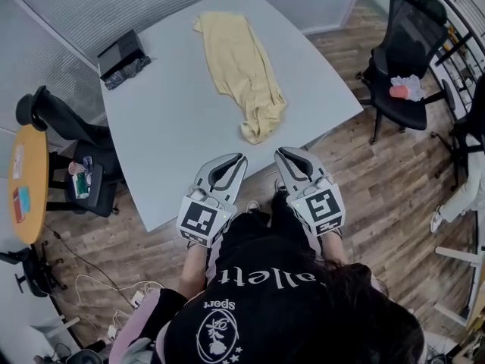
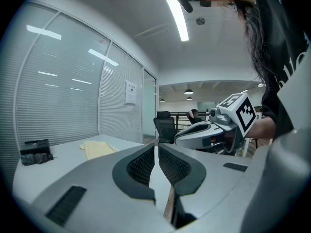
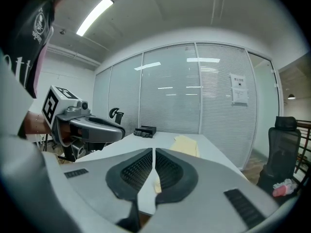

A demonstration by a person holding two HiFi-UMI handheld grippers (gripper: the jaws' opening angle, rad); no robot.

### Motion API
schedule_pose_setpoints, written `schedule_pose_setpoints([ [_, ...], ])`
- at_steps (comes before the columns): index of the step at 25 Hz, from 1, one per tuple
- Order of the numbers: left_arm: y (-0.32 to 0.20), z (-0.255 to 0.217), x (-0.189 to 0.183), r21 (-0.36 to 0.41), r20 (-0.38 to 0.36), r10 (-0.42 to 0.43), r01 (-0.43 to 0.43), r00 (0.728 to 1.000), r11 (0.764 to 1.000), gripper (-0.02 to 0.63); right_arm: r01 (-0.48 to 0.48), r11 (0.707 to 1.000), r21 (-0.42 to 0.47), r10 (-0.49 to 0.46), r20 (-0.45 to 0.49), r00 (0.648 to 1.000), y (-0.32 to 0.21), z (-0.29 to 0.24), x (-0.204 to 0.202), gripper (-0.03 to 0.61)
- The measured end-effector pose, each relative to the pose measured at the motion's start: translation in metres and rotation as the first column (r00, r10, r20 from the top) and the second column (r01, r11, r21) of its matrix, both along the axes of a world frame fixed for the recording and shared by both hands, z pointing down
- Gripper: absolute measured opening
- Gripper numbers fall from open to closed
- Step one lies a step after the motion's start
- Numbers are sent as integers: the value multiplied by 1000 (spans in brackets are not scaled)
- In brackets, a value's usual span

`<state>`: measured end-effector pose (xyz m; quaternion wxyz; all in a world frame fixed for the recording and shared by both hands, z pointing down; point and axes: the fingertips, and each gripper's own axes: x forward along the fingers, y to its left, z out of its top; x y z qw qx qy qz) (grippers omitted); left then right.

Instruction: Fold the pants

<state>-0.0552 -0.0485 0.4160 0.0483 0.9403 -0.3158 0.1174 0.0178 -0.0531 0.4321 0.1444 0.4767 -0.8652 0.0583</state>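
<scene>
Pale yellow pants (image 1: pixel 241 70) lie lengthwise on the grey table (image 1: pixel 167 142), one end bunched near the front edge. In the left gripper view the pants (image 2: pixel 98 147) show far off at the left; in the right gripper view the pants (image 3: pixel 186 145) lie ahead beyond the jaws. My left gripper (image 1: pixel 233 160) hangs shut over the table's front edge, nothing in it. My right gripper (image 1: pixel 287 155) is shut and empty beside it, just short of the bunched end. The two grippers sit side by side, apart from the cloth.
A black box (image 1: pixel 123 58) rests at the table's far left corner. Black office chairs stand at the right (image 1: pixel 405 59) and left (image 1: pixel 72 139). A small round orange table (image 1: pixel 26 182) is at the far left. Cables lie on the wooden floor (image 1: pixel 106 294).
</scene>
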Motion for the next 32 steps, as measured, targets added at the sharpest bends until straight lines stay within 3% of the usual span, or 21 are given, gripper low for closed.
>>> schedule_pose_setpoints([
  [10, -44, 23, 16, -21, 59, -112, 114, 992, 993, 35, 111, 993, -38, -111, -2, 994, -58, 20, 24, 32],
  [17, -68, 67, 24, -106, 139, -165, 180, 976, 978, 130, 222, 970, -96, -221, 19, 975, -95, 48, 30, 32],
  [21, -81, 106, 27, -188, 184, -154, 189, 971, 964, 187, 285, 950, -130, -287, 10, 958, -113, 72, 30, 32],
  [25, -89, 156, 31, -301, 232, -132, 200, 964, 933, 259, 373, 906, -201, -388, -39, 921, -125, 109, 29, 55],
  [28, -97, 190, 32, -368, 254, -150, 239, 955, 899, 282, 443, 853, -276, -471, -44, 881, -130, 138, 28, 193],
  [32, -103, 225, 35, -438, 284, -167, 282, 944, 854, 302, 532, 768, -356, -592, -77, 802, -132, 170, 27, 273],
])
